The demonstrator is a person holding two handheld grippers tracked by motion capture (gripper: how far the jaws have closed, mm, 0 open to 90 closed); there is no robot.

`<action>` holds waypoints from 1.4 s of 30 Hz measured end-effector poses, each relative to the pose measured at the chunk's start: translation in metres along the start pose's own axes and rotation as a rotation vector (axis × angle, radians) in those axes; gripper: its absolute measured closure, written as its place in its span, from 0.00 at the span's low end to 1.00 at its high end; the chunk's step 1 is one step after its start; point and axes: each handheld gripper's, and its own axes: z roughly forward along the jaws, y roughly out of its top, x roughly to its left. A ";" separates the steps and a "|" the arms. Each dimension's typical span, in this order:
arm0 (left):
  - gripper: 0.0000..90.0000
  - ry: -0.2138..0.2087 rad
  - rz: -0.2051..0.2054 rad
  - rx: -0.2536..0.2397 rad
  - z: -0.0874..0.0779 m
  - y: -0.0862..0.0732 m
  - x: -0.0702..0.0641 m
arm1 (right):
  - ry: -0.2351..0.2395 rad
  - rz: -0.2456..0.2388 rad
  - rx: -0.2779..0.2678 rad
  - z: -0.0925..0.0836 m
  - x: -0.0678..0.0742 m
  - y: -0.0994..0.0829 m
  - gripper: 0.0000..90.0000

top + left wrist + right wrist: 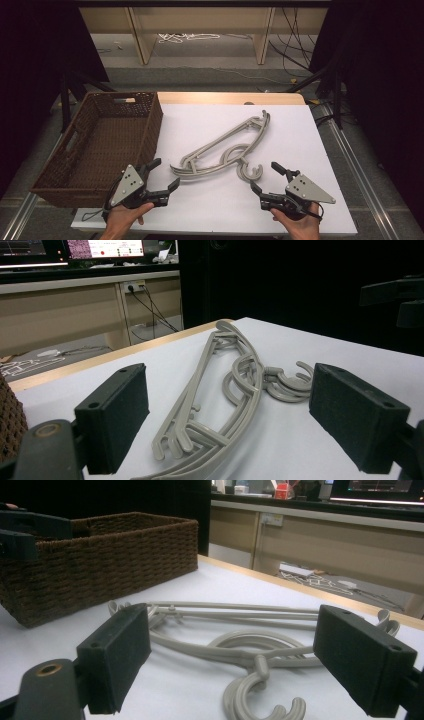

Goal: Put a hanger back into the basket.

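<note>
Black pads sit on both grippers, and both pairs of jaws stand wide apart with nothing between them. The left gripper [161,175] is low on the table [300,130], held in a hand [122,220], just beside the near corner of the basket [55,170]. Its jaws point toward the hangers [220,145], close to their near end but not touching. From the left gripper view, the hangers [215,405] lie on the white top ahead of the left gripper [227,415].

The right gripper [266,176] is held in the other hand [300,225] near the front edge too. Its jaws point at the hooks [249,172], just short of them. In the right gripper view, the hooks [260,690] curl between the pads of the right gripper [232,660] but farther off.

Grey hangers lie stacked in the middle of the table, slanting away to the right. The brown woven basket stands to the left, and its inside looks bare. In the right gripper view the basket [100,555] sits past the hangers [240,615].
</note>
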 end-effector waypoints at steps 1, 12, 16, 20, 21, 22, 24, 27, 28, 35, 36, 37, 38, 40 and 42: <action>0.18 0.001 0.002 0.001 0.000 0.000 0.000 | -0.005 -0.003 0.005 -0.001 0.000 0.000 0.18; 0.18 -0.001 0.007 -0.002 0.002 0.000 -0.002 | -0.006 -0.004 0.001 -0.001 0.000 0.001 0.18; 0.18 0.001 0.008 0.000 0.002 0.000 -0.002 | 0.004 0.002 0.014 -0.001 0.001 0.001 0.18; 0.18 -0.011 -0.009 -0.002 0.004 0.001 -0.002 | 0.002 -0.002 0.007 -0.001 0.000 0.000 0.18; 0.18 -0.021 -0.021 0.000 0.006 0.001 -0.002 | -0.002 -0.001 0.012 -0.001 0.000 0.001 0.18; 0.18 -0.024 -0.020 0.005 0.007 0.001 -0.002 | 0.000 -0.001 0.007 -0.001 0.000 0.000 0.18; 0.19 -0.036 -0.014 0.028 0.011 0.001 -0.004 | -0.004 -0.001 0.016 -0.001 0.000 0.000 0.18; 0.20 -0.045 -0.014 0.058 0.018 0.002 -0.009 | -0.014 0.002 -0.010 0.000 -0.001 0.000 0.18; 0.20 -0.050 -0.006 0.072 0.020 0.002 -0.010 | -0.010 0.002 0.005 -0.001 -0.002 0.000 0.18; 0.25 -0.084 0.081 0.210 0.049 0.010 -0.024 | -0.015 0.002 0.009 -0.001 -0.003 0.000 0.18; 0.26 -0.093 0.089 0.230 0.055 0.010 -0.026 | -0.018 0.003 0.002 -0.001 -0.002 -0.001 0.19; 0.26 -0.104 0.093 0.252 0.061 0.011 -0.029 | -0.016 0.002 0.008 -0.001 -0.003 0.000 0.19; 0.26 -0.112 0.112 0.273 0.067 0.012 -0.032 | -0.017 0.001 0.008 -0.001 -0.003 0.000 0.19; 0.27 -0.131 0.139 0.325 0.079 0.012 -0.036 | -0.020 0.002 0.010 -0.002 -0.004 0.000 0.19; 0.28 -0.152 0.151 0.365 0.092 0.012 -0.039 | -0.029 0.005 0.001 -0.002 -0.005 -0.001 0.19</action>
